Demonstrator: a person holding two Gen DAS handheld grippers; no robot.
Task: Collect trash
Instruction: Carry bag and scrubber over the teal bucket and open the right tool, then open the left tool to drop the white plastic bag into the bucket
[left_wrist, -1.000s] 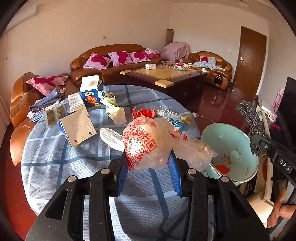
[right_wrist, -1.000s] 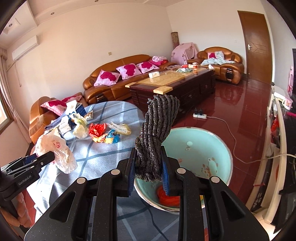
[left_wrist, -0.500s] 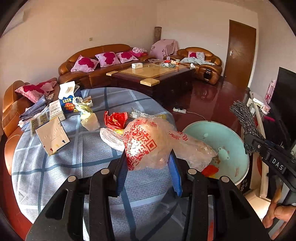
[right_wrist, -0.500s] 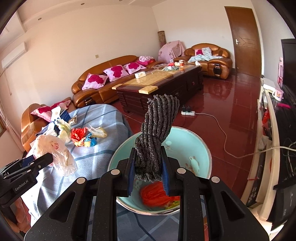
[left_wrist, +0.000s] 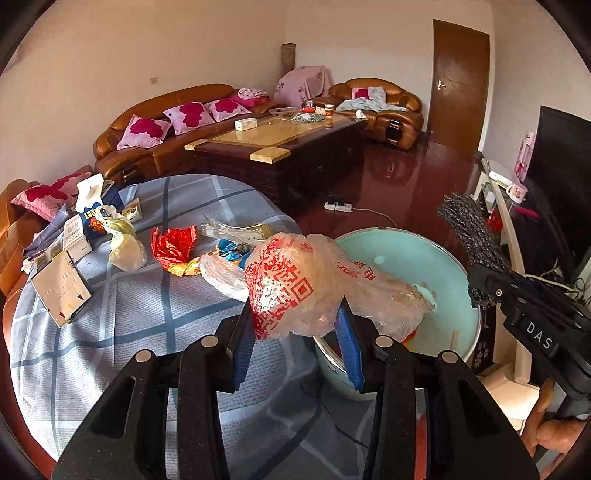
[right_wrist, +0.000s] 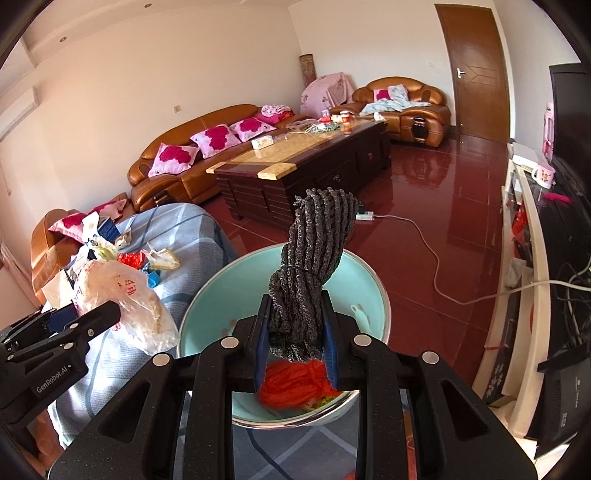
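Presently: left gripper (left_wrist: 297, 328) fingers clamp a crumpled clear plastic bag (left_wrist: 295, 284) printed in red, right gripper (right_wrist: 295, 339) fingers clamp a grey knitted bundle (right_wrist: 314, 266), both held over the turquoise basin (right_wrist: 376, 295), presumably the bin. Remaining wrappers (left_wrist: 173, 247) lie on the checked worktop (left_wrist: 129, 314) at ten o'clock from the left fingers.
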